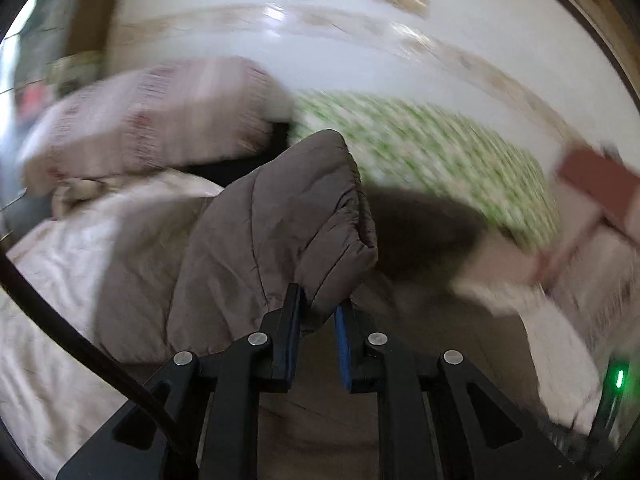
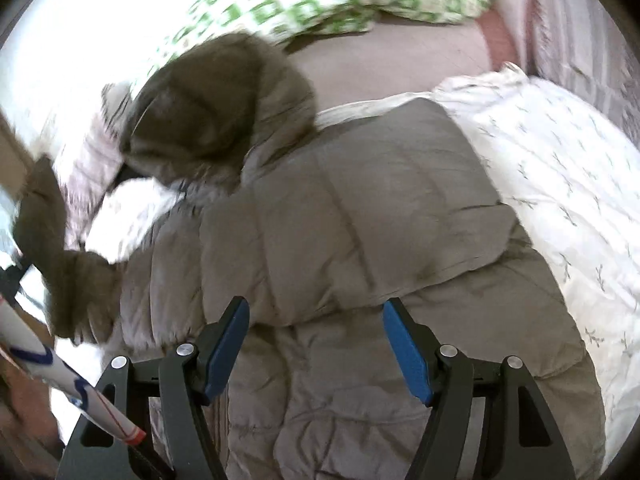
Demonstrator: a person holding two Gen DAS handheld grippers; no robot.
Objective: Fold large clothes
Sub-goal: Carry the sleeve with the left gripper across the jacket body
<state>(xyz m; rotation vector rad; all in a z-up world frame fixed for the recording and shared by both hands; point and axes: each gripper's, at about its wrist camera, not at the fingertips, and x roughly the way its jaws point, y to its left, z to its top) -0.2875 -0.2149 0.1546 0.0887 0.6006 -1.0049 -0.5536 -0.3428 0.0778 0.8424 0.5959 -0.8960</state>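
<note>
Left tongs [image 1: 320, 300] pinch the sleeve; right tongs [image 2: 316, 320] hover wide and empty.

The left pair is clamped on only a shallow fold at the cuff of the grey puffer jacket [image 2: 340, 220], which lies spread across the bed [image 2: 400, 60] over a white quilt [image 2: 560, 168]. Slippery, puffy fabric could pull free mid-swing, or the sleeve could land crooked while the right pair holds nothing down.
</note>
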